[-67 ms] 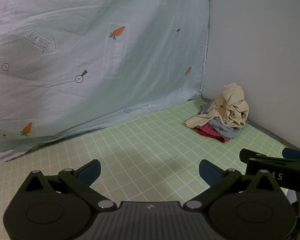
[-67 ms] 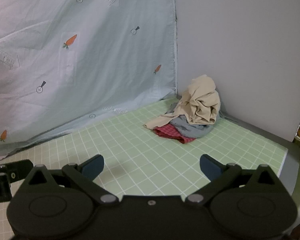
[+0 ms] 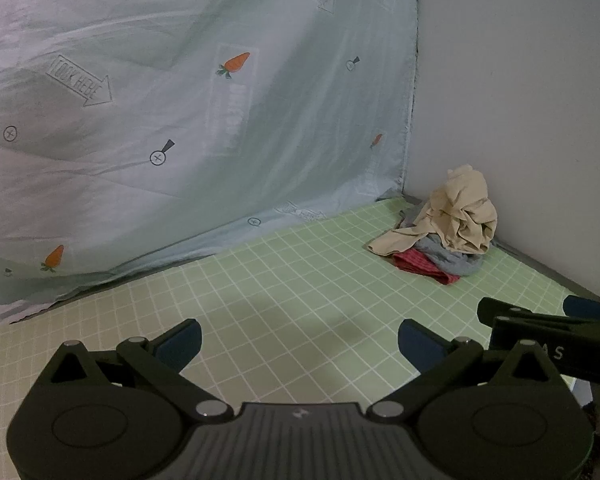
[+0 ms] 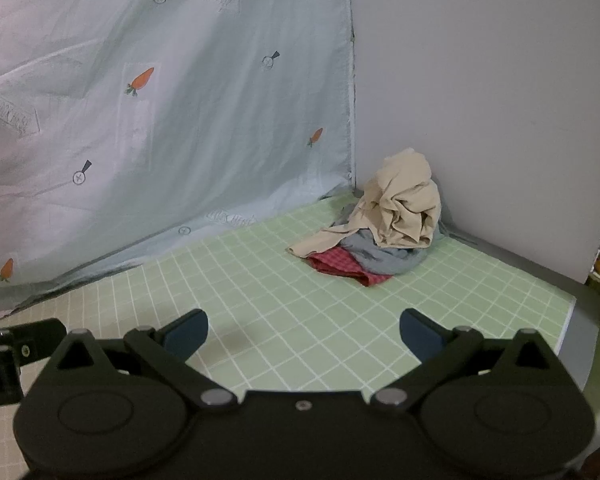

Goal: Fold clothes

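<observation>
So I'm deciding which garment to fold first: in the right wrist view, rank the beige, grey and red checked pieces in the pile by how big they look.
1. beige garment, clearly largest.
2. grey garment and red checked garment: similar visible patches, both partly buried, so true size is unsure.

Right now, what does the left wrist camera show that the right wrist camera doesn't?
Left wrist only: the right gripper seen from its side at the picture's right edge.

Right wrist only: the green checked mat's right edge with the grey table rim beyond it, and part of the left gripper at the picture's left edge.

Both: the clothes pile, beige garment on top, grey and red checked ones beneath, in the far corner by the carrot-print sheet. Both grippers open, empty.
</observation>
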### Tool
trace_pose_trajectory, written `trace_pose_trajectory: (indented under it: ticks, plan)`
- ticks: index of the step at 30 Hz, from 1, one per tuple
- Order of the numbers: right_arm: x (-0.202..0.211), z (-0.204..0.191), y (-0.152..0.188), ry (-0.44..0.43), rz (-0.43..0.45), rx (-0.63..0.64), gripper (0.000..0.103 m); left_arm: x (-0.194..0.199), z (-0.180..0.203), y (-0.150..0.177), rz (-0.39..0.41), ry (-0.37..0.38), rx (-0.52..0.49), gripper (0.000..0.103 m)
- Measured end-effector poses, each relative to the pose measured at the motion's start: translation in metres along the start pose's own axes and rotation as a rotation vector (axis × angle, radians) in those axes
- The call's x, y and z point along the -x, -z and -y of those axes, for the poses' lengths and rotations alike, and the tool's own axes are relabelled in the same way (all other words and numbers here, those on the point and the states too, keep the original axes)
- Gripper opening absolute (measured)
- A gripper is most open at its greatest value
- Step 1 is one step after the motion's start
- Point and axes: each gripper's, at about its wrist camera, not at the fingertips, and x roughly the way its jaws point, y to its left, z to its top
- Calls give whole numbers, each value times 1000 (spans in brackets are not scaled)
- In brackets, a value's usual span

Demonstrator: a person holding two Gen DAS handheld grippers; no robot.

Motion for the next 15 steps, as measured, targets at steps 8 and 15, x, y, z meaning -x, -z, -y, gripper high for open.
trace_pose_trajectory:
  ticks: [8,15]
  plan:
    - [1,-5,-2,1,0,-1,103,-1,-1,3,4,-8,8,103]
    - [-4,-3,0,-3,-3,-10,103,-3,5,4,-3,-23,9,103]
